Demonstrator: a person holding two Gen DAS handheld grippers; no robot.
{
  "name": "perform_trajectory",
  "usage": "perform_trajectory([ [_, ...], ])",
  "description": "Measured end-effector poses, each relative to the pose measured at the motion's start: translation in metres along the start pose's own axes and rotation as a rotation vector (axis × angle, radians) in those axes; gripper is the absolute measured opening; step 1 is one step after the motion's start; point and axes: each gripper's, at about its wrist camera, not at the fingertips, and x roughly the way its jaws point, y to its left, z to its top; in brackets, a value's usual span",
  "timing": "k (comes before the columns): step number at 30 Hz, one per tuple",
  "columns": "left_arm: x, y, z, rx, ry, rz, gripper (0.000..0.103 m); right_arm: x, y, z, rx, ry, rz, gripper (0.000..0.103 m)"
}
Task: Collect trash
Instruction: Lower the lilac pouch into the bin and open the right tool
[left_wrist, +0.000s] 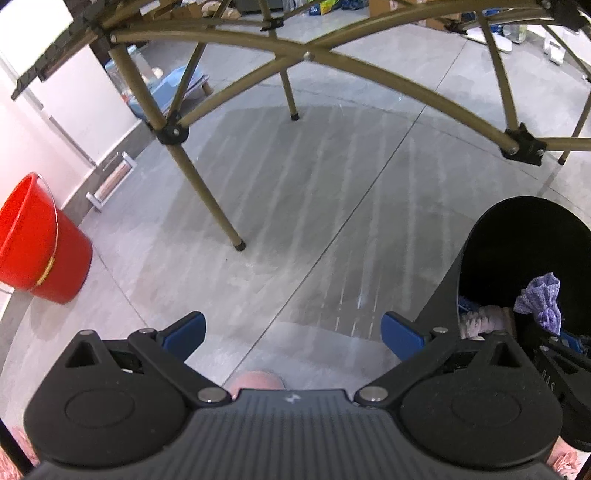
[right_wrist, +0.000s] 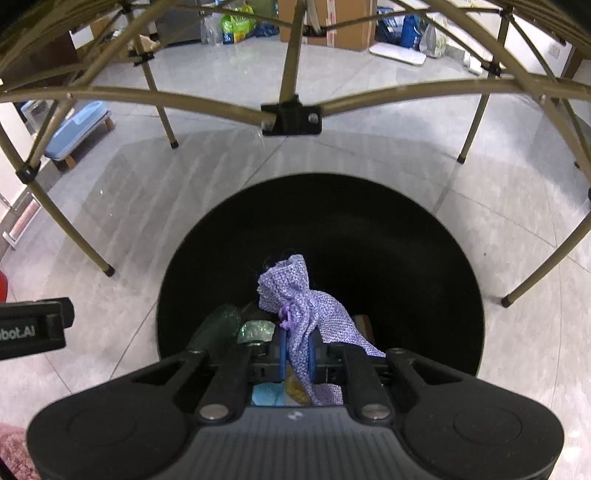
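A purple mesh cloth (right_wrist: 295, 295) is pinched between the blue pads of my right gripper (right_wrist: 297, 354), which is shut on it. It hangs over the mouth of a round black bin (right_wrist: 406, 236) on the floor. Inside the bin lie other scraps, among them a clear crumpled plastic piece (right_wrist: 255, 328). In the left wrist view the same bin (left_wrist: 517, 236) stands at the right, with the purple cloth (left_wrist: 541, 299) above its opening. My left gripper (left_wrist: 293, 334) is open over bare floor tiles, nothing between its blue fingers (left_wrist: 400, 334).
A folding table's tan legs and crossbars (left_wrist: 207, 184) stand right behind the bin (right_wrist: 291, 110). A red bucket (left_wrist: 37, 243) sits at the left by the wall. A light blue footstool (right_wrist: 77, 125), boxes and bags line the far side.
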Motion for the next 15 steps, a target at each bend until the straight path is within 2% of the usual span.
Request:
perform_trajectory([
  [8,0.0019,0.002,0.0008,-0.005,0.015,-0.007,0.103,0.0098,-0.0004,0.0004,0.01,0.028,-0.003,0.012],
  [11,0.0011,0.0013,0.0006,-0.005,0.016,-0.01,0.103,0.0093,-0.001,0.0011,0.017,0.035,0.0,0.022],
  [12,0.001,0.0015,0.0008,-0.006,0.016,-0.011,0.103,0.0089,-0.0009,0.001,0.021,0.036,-0.002,0.032],
  [13,0.0011,0.0013,0.0007,-0.006,0.016,-0.01,0.103,0.0086,-0.0009,0.0015,0.022,0.036,-0.009,0.054],
  [14,0.0011,0.0014,0.0006,-0.007,0.016,-0.01,0.103,0.0077,-0.0006,0.0022,0.021,0.031,-0.023,0.067],
  [15,0.0017,0.0013,0.0009,-0.009,0.019,-0.009,0.103,0.0067,0.0001,0.0027,0.018,0.022,-0.04,0.092],
])
